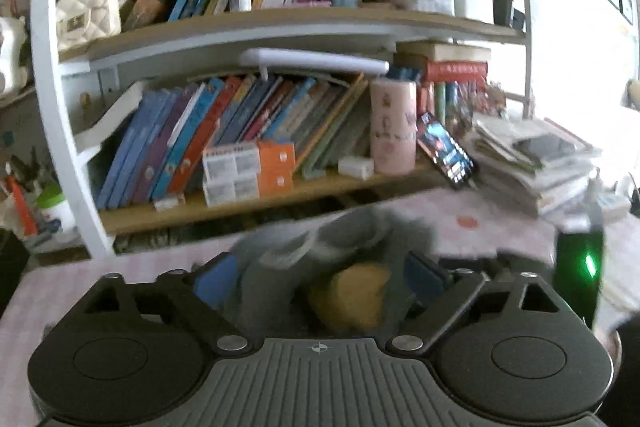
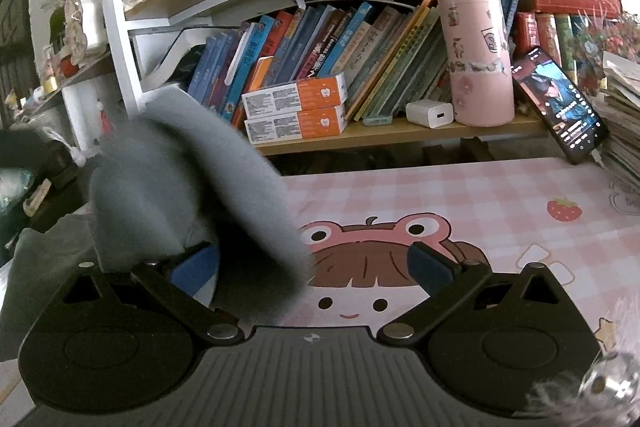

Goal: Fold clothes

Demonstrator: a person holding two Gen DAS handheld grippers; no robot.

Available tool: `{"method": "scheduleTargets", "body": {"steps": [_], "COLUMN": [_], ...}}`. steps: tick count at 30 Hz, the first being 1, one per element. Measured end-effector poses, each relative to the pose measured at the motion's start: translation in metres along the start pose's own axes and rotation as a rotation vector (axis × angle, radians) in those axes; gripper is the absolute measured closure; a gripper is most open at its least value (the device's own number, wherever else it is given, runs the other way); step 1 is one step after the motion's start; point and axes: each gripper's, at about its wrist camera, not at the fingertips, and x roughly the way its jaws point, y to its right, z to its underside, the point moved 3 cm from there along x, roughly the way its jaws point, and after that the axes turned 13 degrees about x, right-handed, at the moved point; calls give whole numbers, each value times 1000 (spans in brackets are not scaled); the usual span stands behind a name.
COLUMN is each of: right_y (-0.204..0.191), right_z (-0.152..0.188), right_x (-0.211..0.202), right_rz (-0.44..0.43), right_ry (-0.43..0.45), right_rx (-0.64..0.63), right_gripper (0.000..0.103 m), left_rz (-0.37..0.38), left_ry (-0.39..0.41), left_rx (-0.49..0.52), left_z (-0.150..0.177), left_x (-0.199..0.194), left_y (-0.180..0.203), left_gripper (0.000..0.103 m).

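Observation:
A grey fuzzy garment (image 1: 336, 247) with a tan patch (image 1: 352, 295) lies bunched on the pink checked table mat (image 1: 460, 223). My left gripper (image 1: 320, 279) is open, its blue-padded fingers (image 1: 216, 283) standing on either side of the bunched cloth. The view is blurred by motion. In the right wrist view the grey garment (image 2: 192, 187) drapes over the left finger of my right gripper (image 2: 316, 267), which is open; its right finger (image 2: 432, 267) is bare over the mat's cartoon girl print (image 2: 360, 267).
A white bookshelf (image 2: 360, 135) packed with books stands behind the table, with orange boxes (image 2: 296, 111), a pink cylinder (image 2: 478, 59), a white charger (image 2: 430, 113) and a leaning phone (image 2: 560, 103). Stacked papers (image 1: 532, 155) lie at the right. The other gripper's green-lit body (image 1: 580, 267) is near the right.

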Motion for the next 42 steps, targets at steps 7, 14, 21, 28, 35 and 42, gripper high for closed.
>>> {"method": "scheduleTargets", "body": {"steps": [7,14,21,28,35,42], "right_y": [8,13,-4,-23,-36,-41], "right_z": [-3,-18,-24,-23,-11,0], "right_x": [-9,-44,-76,-86,-59,-47], "right_rz": [5,31,-40,-114,-150,-147], "right_ry": [68,344,516,526,298,217], "right_rx": [52,66,11,-91,-159,-201], "right_gripper": [0,0,0,0,3,4], "left_rz": [-144,-243,-329,-344,-352,-344], "left_ry": [-104,-154,-199,-218,-204,-189], "left_rx": [-84,-201,-175,-194,-190,-206], "left_z": [56,98,113,121,119,120], "left_x": [-27,-48,-51,-46,-45,-46], "left_y": [-25,-54,-57,-58,-57,-55], "left_gripper": [3,3,3,3,3,3]}}
